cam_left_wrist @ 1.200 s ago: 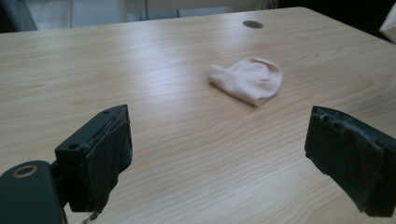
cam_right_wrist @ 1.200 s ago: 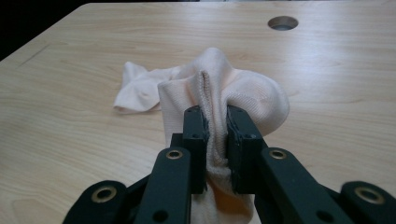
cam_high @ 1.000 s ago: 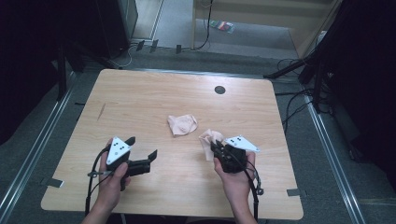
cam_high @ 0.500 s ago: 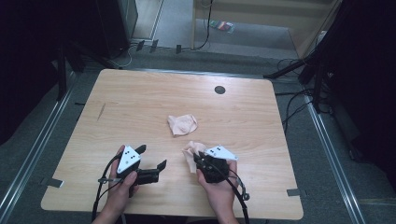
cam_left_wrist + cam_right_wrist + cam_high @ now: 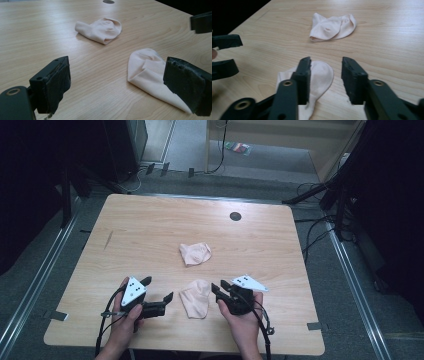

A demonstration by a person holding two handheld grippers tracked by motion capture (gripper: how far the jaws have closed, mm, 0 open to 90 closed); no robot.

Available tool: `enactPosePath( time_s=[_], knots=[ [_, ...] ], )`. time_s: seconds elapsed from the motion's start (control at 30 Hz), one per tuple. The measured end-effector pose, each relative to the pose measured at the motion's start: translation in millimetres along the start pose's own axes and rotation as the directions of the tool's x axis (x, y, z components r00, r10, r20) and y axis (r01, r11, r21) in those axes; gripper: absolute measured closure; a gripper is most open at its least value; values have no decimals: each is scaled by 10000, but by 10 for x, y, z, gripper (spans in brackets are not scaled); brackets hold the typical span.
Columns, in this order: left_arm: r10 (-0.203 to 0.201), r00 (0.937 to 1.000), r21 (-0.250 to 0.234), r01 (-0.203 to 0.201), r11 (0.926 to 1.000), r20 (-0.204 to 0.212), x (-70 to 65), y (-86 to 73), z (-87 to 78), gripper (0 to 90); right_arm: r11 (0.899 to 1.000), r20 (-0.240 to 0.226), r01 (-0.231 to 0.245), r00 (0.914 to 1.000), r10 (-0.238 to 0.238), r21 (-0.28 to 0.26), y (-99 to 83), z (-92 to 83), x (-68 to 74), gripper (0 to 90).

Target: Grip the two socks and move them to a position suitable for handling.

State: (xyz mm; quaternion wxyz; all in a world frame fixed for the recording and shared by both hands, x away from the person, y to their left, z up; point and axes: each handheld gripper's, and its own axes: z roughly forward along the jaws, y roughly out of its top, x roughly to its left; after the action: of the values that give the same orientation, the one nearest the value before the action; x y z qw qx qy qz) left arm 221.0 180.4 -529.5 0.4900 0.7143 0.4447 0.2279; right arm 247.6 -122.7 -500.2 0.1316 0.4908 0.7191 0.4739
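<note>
Two pale pink socks are on the wooden table (image 5: 150, 230). The far sock (image 5: 195, 253) (image 5: 102, 28) (image 5: 334, 26) lies crumpled near the middle. The near sock (image 5: 196, 297) (image 5: 147, 70) (image 5: 322, 72) lies flat by the front edge, between the two grippers. My right gripper (image 5: 218, 289) (image 5: 325, 75) hovers at its right edge; its jaws have just been opening and stand apart, pressing nothing, with the sock's toe under the gap. My left gripper (image 5: 157, 288) (image 5: 120, 85) sits just left of that sock, jaws wide open and empty.
A dark round hole (image 5: 235, 216) is set in the table near its far edge. Cables and stand legs (image 5: 320, 195) lie on the floor beyond the table's right side. Metal rails (image 5: 35, 285) run along the floor on the left.
The right gripper brought the near sock from the right toward the front middle, laid it flat and opened off it. The left gripper barely shifted.
</note>
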Motion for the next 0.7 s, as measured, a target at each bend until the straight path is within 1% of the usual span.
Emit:
enactPosePath(
  time_s=[0.03, 0.07, 0.1, 0.13, 0.17, 0.2, 0.23, 0.3, 0.33, 0.37, 0.4, 0.43, 0.47, 0.53, 0.57, 0.6, 0.63, 0.67, 0.7],
  knots=[
    [1, 10000, 29, -1, 10000, -12, 6, -2, 5, 77, 10000, -75, 24, 10000, -23, 68, -7, -15, -9, 686],
    [-23, 10000, 68, 23, 10000, -26, 1, -8, 14, 77, 9996, -170, 197, 9997, -194, 196, -29, -15, -3, 702],
    [-2, 10000, 99, 2, 10000, -20, -6, -11, 19, 76, 9977, -280, 527, 9983, -516, 415, -70, 12, 25, 710],
    [11, 10000, 115, -11, 9999, -15, -15, -14, 23, 77, 9954, -386, 720, 9968, -697, 626, -106, 51, 57, 709],
    [11, 10000, 115, -11, 9999, -15, -15, -14, 23, 77, 9954, -386, 720, 9968, -697, 626, -106, 51, 57, 709],
    [40, 10000, 172, -40, 9998, 7, -32, -20, 27, 76, 9900, -654, 940, 9940, -874, 1053, -180, 170, 122, 651],
    [66, 10000, 170, -66, 9998, -1, -37, -23, 30, 77, 9881, -681, 954, 9938, -877, 1203, -202, 205, 141, 620],
    [95, 10000, 190, -95, 9998, 9, -40, -25, 31, 76, 9844, -470, 1052, 9939, -995, 1412, -256, 282, 181, 555],
    [110, 9999, 204, -110, 9997, 2, -44, -26, 33, 76, 9844, -470, 1052, 9939, -995, 1412, -256, 282, 181, 555],
    [122, 9999, 241, -123, 9996, 24, -44, -28, 34, 77, 9839, -345, 1000, 9948, -959, 1479, -279, 309, 196, 536],
    [107, 9999, 241, -107, 9997, -3, -44, -34, 44, 77, 9819, -410, 966, 9950, -911, 1627, -317, 348, 218, 522],
    [107, 9999, 241, -107, 9997, -3, -44, -34, 44, 77, 9819, -410, 966, 9950, -911, 1627, -317, 348, 218, 522],
    [95, 10000, 280, -94, 9996, -4, -39, -36, 46, 77, 9764, -316, 1218, 9925, -1181, 1784, -353, 386, 263, 524],
    [102, 9999, 279, -102, 9996, -23, -37, -37, 46, 76, 9747, -258, 1288, 9917, -1262, 1826, -363, 399, 275, 533],
    [88, 10000, 277, -87, 9996, -40, -34, -36, 44, 77, 9709, -7, 1475, 9887, -1501, 1889, -388, 422, 308, 590],
    [53, 10000, 263, -52, 9996, -47, -30, -36, 45, 77, 9699, 102, 1544, 9872, -1592, 1884, -397, 426, 320, 623],
    [53, 10000, 263, -52, 9996, -47, -30, -36, 45, 76, 9699, 102, 1544, 9872, -1592, 1884, -397, 426, 320, 623],
    [51, 10000, 278, -49, 9996, -70, -23, -36, 45, 77, 9655, 423, 1806, 9806, -1916, 1875, -423, 428, 357, 713],
    [50, 9999, 284, -48, 9996, -87, -21, -36, 46, 77, 9655, 423, 1806, 9806, -1916, 1875, -423, 428, 357, 713]
  ],
)
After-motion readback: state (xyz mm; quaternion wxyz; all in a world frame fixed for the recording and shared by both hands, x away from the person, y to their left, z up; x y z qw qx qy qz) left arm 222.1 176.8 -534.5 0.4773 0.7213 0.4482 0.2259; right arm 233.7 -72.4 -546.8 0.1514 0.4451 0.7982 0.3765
